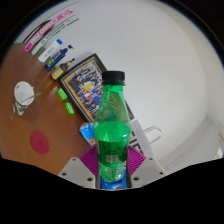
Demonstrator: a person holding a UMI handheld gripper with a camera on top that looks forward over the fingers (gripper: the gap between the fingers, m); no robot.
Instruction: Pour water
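The tool (112,170) is clamped on a green plastic bottle (111,125), its purple pads (89,160) pressing the lower body from both sides at the label. The bottle stands upright between the fingers, black cap (114,77) on, rising in front of a pale wall (165,50). Beyond it to the left lies a brown tabletop (30,115) with a colourful box (85,88) just behind the bottle, a white cup (23,96) farther off, and a pink disc (39,143) nearer.

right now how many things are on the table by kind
green bottle, between the fingers of the claw: 1
white cup: 1
picture box: 1
pink round thing: 1
small items along the table's far edge: too blurred to count
total counted: 4
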